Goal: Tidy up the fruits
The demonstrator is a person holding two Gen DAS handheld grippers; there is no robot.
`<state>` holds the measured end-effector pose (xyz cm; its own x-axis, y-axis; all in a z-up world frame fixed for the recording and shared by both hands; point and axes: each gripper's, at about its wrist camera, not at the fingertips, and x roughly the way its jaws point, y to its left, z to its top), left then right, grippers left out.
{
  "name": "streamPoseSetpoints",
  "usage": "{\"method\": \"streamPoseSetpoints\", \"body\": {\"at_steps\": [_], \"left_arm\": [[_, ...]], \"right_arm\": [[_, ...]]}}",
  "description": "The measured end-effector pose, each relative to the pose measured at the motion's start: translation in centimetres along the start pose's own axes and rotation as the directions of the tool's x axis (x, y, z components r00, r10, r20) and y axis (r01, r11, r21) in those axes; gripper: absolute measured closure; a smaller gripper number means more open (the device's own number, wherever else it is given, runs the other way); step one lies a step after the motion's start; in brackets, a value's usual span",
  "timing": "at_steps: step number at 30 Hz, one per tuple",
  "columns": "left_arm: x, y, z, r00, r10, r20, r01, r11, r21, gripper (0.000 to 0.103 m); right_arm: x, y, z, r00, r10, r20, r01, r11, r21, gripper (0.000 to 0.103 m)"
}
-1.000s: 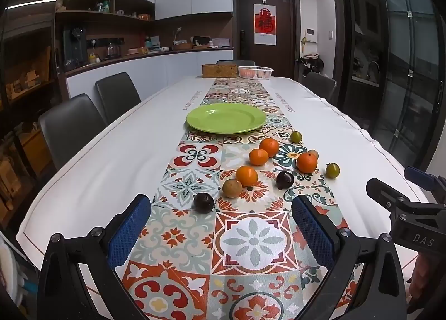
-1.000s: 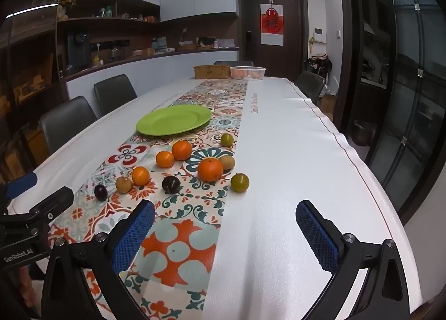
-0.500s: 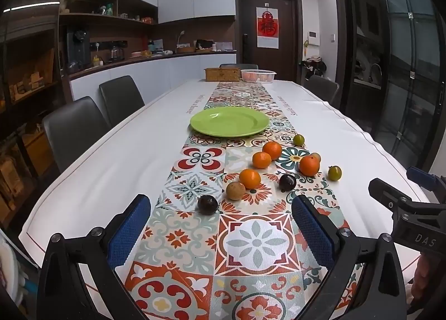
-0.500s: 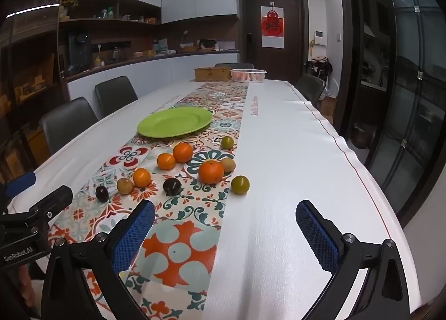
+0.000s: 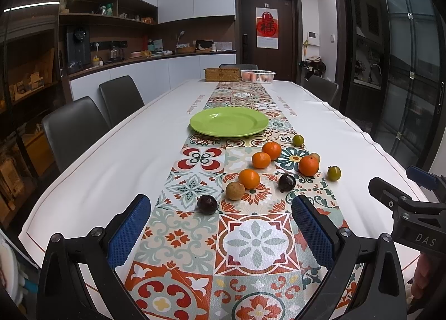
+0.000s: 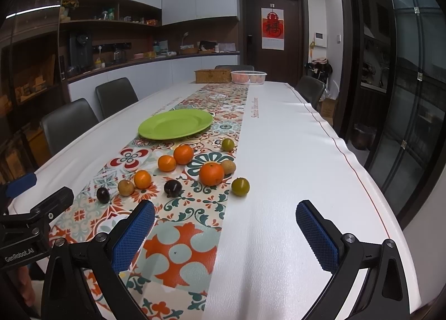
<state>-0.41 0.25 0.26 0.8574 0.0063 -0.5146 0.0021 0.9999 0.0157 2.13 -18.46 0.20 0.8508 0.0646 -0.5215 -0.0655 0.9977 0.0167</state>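
Observation:
Several fruits lie on a patterned runner: oranges [image 5: 249,178] [image 6: 211,173], dark purple fruits [image 5: 207,204] [image 6: 172,188], tan fruits [image 5: 235,190] [image 6: 126,187] and green fruits [image 5: 333,173] [image 6: 240,186]. An empty green plate [image 5: 229,121] [image 6: 175,124] sits beyond them. My left gripper [image 5: 220,229] is open and empty above the near runner, short of the fruits. My right gripper [image 6: 225,232] is open and empty over the white cloth, near the green fruit.
A long white-clothed table [image 6: 292,152] with dark chairs [image 5: 72,127] along the left side. A wicker box [image 5: 222,74] and a white basket [image 5: 257,75] stand at the far end. The table's right edge [image 6: 370,189] drops off near glass doors.
Both grippers have tilted or risen slightly, so the fruits and plate sit a little lower in view. Both stay open and empty. No fruit has moved.

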Motion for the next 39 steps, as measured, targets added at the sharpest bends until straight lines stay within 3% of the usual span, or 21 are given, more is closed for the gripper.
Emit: {"method": "streamPoseSetpoints", "body": {"at_steps": [39], "left_arm": [[-0.1,-0.03,-0.05,1.0,0.003,0.004,-0.003,1.0,0.002,0.0]], "right_arm": [[-0.47,0.23,0.62,1.0,0.003,0.011,-0.003,1.0,-0.003,0.001]]}}
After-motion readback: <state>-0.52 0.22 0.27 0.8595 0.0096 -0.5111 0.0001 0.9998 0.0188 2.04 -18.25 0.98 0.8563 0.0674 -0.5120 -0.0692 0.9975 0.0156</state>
